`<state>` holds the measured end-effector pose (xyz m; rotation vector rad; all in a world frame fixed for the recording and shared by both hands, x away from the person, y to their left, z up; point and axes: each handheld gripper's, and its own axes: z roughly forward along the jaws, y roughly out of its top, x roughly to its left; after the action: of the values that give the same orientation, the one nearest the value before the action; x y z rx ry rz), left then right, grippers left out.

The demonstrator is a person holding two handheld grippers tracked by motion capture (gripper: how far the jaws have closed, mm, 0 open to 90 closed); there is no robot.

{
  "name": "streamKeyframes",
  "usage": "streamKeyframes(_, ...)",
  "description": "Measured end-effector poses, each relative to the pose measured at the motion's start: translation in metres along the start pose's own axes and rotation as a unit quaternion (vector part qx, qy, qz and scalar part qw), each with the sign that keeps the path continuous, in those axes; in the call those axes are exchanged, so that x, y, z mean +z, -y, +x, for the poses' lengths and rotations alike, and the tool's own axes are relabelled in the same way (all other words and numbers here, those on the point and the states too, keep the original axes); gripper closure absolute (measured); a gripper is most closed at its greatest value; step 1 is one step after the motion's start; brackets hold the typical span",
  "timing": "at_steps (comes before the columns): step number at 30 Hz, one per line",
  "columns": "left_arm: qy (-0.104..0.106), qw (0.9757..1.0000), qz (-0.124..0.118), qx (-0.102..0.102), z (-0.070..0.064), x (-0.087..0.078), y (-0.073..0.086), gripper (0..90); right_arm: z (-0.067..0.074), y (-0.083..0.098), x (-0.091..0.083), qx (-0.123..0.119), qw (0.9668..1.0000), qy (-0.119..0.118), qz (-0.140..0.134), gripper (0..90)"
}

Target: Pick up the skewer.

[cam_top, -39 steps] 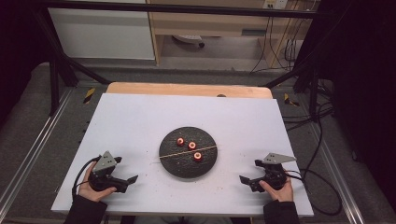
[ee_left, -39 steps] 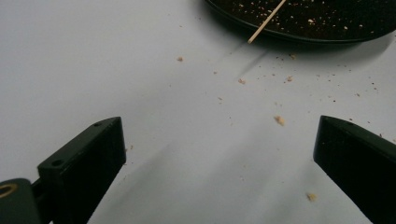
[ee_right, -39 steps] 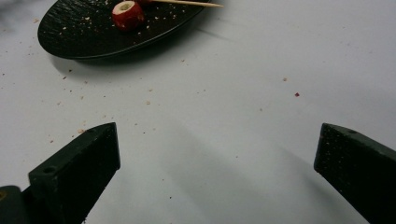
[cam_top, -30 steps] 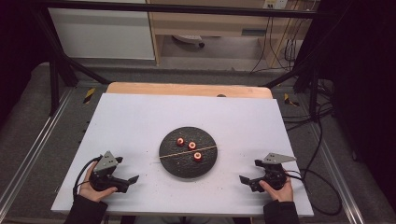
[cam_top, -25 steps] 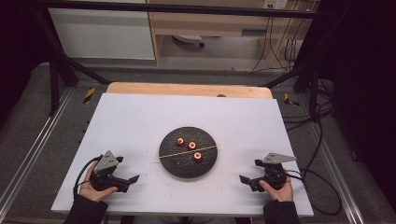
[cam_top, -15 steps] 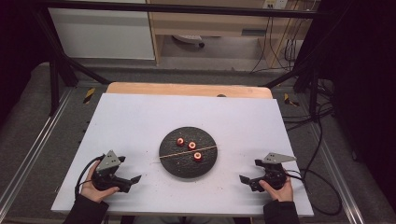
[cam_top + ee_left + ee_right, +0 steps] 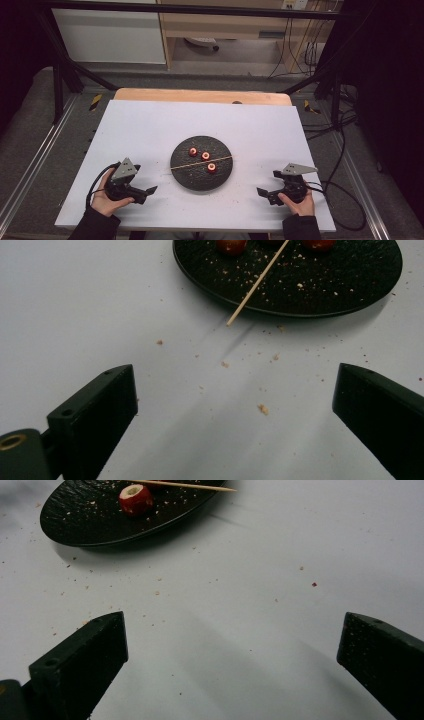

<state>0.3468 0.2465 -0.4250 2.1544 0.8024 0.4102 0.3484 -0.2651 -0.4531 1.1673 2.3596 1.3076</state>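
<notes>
Resting at the near corners of a white tabletop (image 7: 150,125), two hand-held black two-jaw grippers flank a round black textured plate (image 7: 200,177) at the table's middle. The left gripper (image 7: 147,191), held in the person's left hand (image 7: 102,200), sits low on the left with its jaws spread wide apart and nothing between them; in the left gripper view its two black jaws frame bare white surface dotted with small brown crumbs (image 7: 262,409). The right gripper (image 7: 261,192), gripped by the right hand (image 7: 298,204), mirrors it on the right side, jaws likewise standing wide apart and empty (a grey three-cornered plate tops each tool).

On the plate lie three small red hollow-centred fruit pieces (image 7: 205,155), two behind and one in front of a thin pale wooden skewer (image 7: 202,163). That skewer lies slantwise across the dish, its two tips jutting just past the rim on either side. Seen from the right gripper view, the nearest red piece (image 7: 135,498) rests just inside the plate's edge, showing a pale core. Both grippers sit well apart from the plate, pointing inward toward it.
</notes>
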Motion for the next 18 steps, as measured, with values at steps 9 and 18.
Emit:
streamKeyframes(9,0.006,0.9998,0.006,0.016,-0.006,0.007,-0.017,4.3,0.000,0.000,0.000,0.001,1.0000,0.000,0.000,0.7)
streamKeyframes(18,0.013,0.9992,0.021,0.032,-0.010,0.017,-0.037,4.9,0.000,0.000,0.000,0.000,1.0000,0.001,0.001,0.7)
